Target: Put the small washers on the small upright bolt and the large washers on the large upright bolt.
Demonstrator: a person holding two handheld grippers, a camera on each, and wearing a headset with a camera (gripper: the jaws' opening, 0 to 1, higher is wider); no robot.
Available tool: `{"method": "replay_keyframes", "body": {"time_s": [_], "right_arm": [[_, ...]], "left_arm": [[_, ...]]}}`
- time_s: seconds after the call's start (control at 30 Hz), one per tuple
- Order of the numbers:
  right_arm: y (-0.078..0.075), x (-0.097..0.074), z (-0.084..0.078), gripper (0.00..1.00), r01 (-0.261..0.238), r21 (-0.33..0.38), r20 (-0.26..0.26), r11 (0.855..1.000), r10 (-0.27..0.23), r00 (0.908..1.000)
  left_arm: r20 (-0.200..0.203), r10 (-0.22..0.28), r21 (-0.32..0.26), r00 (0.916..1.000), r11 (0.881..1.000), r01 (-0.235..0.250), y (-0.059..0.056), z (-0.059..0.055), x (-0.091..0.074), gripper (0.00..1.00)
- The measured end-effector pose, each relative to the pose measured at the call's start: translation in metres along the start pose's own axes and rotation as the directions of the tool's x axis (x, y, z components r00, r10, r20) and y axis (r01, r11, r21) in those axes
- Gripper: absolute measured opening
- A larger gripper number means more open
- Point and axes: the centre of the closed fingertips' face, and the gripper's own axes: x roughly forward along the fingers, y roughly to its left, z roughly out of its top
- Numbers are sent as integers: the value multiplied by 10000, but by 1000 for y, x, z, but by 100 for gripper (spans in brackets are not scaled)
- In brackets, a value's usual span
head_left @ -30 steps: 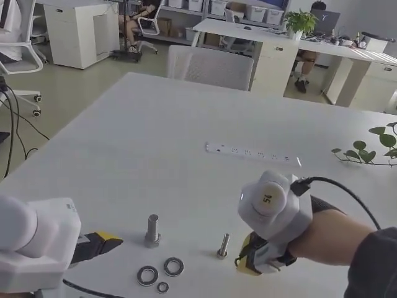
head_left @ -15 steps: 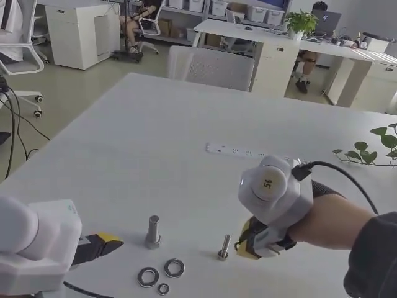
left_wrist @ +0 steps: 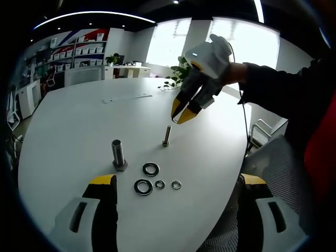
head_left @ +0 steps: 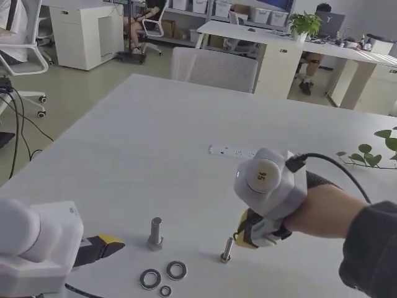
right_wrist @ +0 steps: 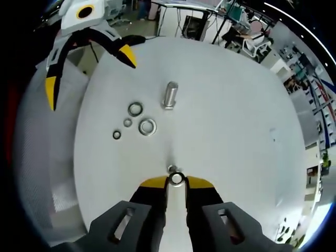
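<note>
R gripper (head_left: 243, 234) sits right of centre over the table (head_left: 155, 155). Its jaws are nearly closed, pinching one small washer (right_wrist: 177, 179) between the yellow tips. The held washer hangs just up and to the right of the small bolt (head_left: 227, 249), close to the top but not on it. In the right gripper view the bolt's top shows just beyond the washer. In the left gripper view there's a clear gap between the tips and the bolt.

The small bolt stands upright w/ nothing on it. The big bolt (head_left: 155, 233) stands upright to its left, also bare, well apart from it.

Four washers lie flat in a loose cluster on the near side, between the bolts. There are 2 big washers (left_wrist: 151, 169) (left_wrist: 143, 187) and 2 loose small washers (left_wrist: 159, 184) (left_wrist: 176, 185). None touch each other as far as I can tell. The big ones lie nearer the big bolt.

L gripper (left_wrist: 176, 179) is at the near left edge. Its jaws are spread wide w/ nothing in them, aimed across at the washers but apart from them.

Far side of the table has a white power strip (head_left: 232, 151). A leafy plant sprig (head_left: 372, 152) trails in from the right edge. A grey chair (head_left: 214, 65) stands at the far end.
</note>
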Motion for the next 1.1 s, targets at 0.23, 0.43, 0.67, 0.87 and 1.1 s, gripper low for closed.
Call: {"method": "replay_keyframes", "body": {"time_s": [0.23, 0.43, 0.67, 0.87, 1.1], "right_arm": [[-2, 6, 3, 14, -108, -91, -68, 9999, 108, 9999], [-2, 10, 5, 14, -188, -222, -163, 9996, 184, 9997], [-3, 13, 2, 14, -268, -269, -342, 9993, 259, 9991], [-3, 15, 3, 14, -323, -290, -363, 9991, 313, 9989], [-2, 19, 1, 14, -444, -284, -460, 9986, 431, 9980]], "left_arm": [[8, 26, -28, 10000, 10000, -26, -1, 0, 0, 96], [13, 54, -61, 10000, 10000, -54, 0, 0, -1, 96], [24, 78, -84, 10000, 9999, -78, 1, 0, -1, 96], [43, 85, -110, 10000, 9999, -85, 1, 0, -1, 95], [49, 109, -128, 9999, 9999, -108, 2, 0, -2, 95]]}}
